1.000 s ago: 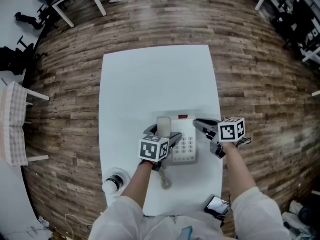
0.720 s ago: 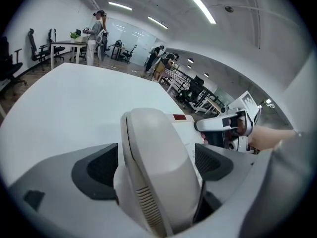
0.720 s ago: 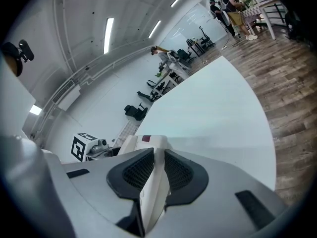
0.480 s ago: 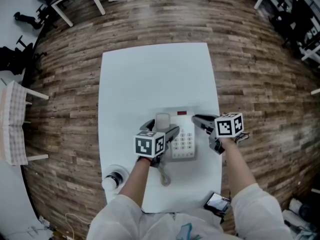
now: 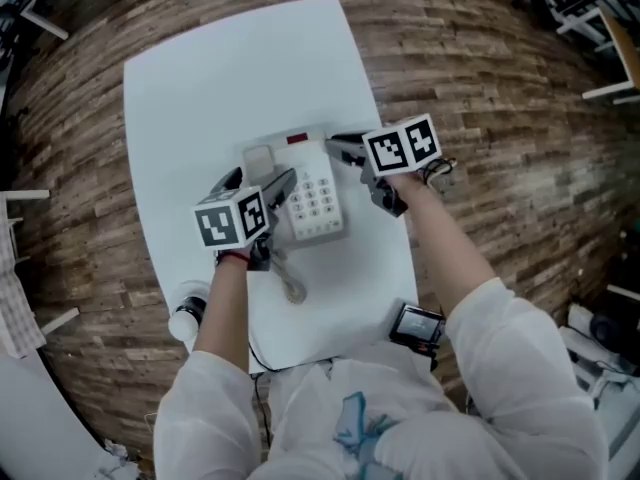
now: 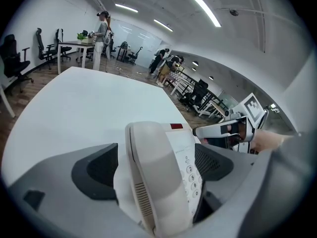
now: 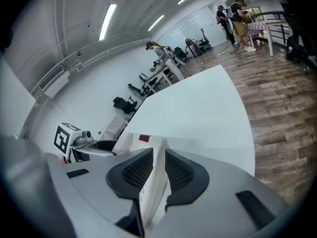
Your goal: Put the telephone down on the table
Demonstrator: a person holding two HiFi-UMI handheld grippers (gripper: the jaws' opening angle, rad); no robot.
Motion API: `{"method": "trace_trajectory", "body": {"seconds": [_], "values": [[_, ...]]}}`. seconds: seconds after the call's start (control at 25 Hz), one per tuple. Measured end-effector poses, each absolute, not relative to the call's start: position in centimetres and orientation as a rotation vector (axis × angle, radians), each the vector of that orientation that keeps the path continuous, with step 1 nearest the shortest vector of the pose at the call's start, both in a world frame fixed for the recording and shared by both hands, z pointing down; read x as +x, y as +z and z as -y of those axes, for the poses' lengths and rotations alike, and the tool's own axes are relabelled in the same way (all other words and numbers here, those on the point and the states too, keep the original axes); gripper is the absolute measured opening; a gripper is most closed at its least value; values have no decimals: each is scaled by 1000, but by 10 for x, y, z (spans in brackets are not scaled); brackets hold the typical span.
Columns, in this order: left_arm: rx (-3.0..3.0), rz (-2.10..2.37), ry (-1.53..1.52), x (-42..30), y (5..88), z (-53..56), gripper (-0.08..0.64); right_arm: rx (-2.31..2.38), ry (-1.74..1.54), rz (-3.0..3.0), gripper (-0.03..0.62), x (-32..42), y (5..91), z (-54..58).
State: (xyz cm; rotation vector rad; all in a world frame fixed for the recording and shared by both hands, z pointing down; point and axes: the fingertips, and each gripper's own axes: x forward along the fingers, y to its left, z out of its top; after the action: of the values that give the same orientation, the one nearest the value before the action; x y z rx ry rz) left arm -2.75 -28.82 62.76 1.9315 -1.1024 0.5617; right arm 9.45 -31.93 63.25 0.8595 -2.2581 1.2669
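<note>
The white telephone (image 5: 308,196), with its handset on the left and a keypad, lies over the near part of the white table (image 5: 220,78). My left gripper (image 5: 258,174) is shut across its handset side; in the left gripper view the telephone (image 6: 163,152) fills the gap between both dark pads. My right gripper (image 5: 338,148) is shut on the phone's thin right edge, which runs between the ribbed pads (image 7: 136,170) in the right gripper view. I cannot tell whether the phone's base touches the table.
A grey cord (image 5: 291,288) trails from the phone toward me. A bottle (image 5: 188,313) stands at the table's near left edge, and a dark device (image 5: 415,325) lies at the near right corner. Wooden floor surrounds the table; people, desks and chairs are far off.
The head view has swung, so the table now sits higher and tilted in the picture. Both grippers stay on the telephone, at the same part of the table.
</note>
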Motion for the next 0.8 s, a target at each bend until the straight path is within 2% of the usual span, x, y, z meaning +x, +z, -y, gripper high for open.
{"method": "trace_trajectory", "body": {"seconds": [0.8], "values": [[1949,1112,535,-34,582,259,459,837,1196,2274,92,75,587,265]]}}
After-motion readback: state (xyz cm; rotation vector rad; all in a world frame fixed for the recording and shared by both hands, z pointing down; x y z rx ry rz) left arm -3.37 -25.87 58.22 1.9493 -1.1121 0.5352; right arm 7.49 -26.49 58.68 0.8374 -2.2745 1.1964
